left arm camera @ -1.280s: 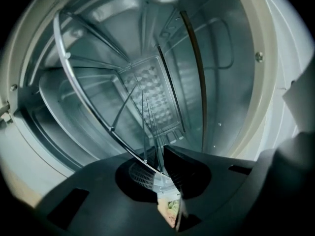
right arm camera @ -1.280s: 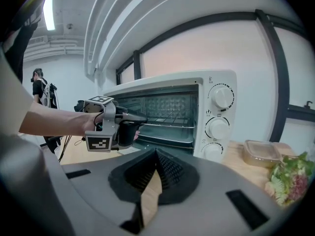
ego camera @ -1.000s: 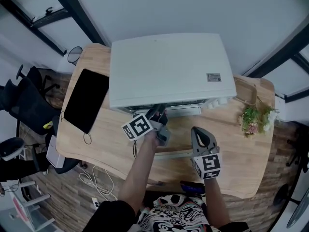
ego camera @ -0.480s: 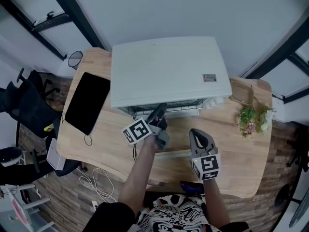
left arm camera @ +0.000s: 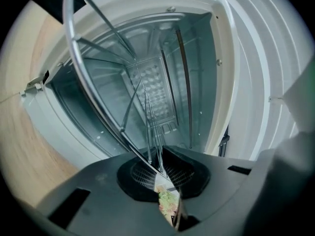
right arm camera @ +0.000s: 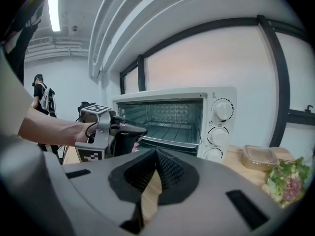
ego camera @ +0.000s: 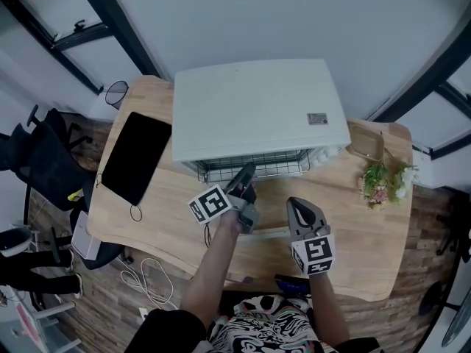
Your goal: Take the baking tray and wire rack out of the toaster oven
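Left gripper view: left gripper (left arm camera: 161, 173) pinches the front bar of the silver wire rack (ego camera: 283, 162); rack seemingly partway out of the white toaster oven (ego camera: 257, 109); right gripper (right arm camera: 156, 156) hangs nearby, jaws together, empty.

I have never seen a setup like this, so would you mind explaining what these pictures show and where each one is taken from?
No robot here: a person holds a two-jaw gripper in each hand. The top-down picture comes from a camera on the person's head; the other two come from cameras riding on the grippers, looking along their jaws. On the wooden table stand a white toaster oven, a flat black tray-like sheet on its left, and a small container and flowers on its right. The left gripper is clamped on the wire rack, which sticks partly out of the oven. The right gripper is shut and empty, short of the oven.
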Action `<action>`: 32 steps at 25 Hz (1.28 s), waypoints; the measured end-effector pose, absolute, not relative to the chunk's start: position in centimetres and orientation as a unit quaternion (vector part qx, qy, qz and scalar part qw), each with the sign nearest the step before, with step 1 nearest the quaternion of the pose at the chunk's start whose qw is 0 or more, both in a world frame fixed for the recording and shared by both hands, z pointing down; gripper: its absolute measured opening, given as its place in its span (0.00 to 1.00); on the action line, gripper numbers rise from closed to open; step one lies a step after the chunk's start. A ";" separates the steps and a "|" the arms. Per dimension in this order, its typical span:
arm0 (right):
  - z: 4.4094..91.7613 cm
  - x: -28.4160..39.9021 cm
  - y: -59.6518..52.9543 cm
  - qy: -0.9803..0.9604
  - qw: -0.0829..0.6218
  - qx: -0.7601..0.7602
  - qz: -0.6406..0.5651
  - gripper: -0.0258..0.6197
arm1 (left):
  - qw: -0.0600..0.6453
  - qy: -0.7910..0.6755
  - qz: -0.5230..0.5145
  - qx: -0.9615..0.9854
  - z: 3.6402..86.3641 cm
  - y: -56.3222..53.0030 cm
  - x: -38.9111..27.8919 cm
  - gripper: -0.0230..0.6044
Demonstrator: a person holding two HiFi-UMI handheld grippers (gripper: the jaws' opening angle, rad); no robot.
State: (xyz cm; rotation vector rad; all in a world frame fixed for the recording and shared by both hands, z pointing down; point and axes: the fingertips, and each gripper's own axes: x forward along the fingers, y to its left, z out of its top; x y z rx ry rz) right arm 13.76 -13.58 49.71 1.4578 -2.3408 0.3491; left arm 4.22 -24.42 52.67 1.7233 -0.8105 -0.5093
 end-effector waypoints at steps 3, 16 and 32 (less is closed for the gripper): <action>49.5 13.7 -13.2 -0.830 0.178 0.515 0.123 0.04 | 0.556 -0.341 -0.216 0.727 52.7 -23.9 4.3 0.08; 49.1 12.9 -11.1 -0.836 0.171 0.505 0.130 0.04 | 0.567 -0.332 -0.221 0.721 52.4 -21.3 4.3 0.07; 48.3 13.0 -8.5 -0.839 0.169 0.502 0.127 0.04 | 0.582 -0.321 -0.238 0.708 52.1 -17.9 4.4 0.07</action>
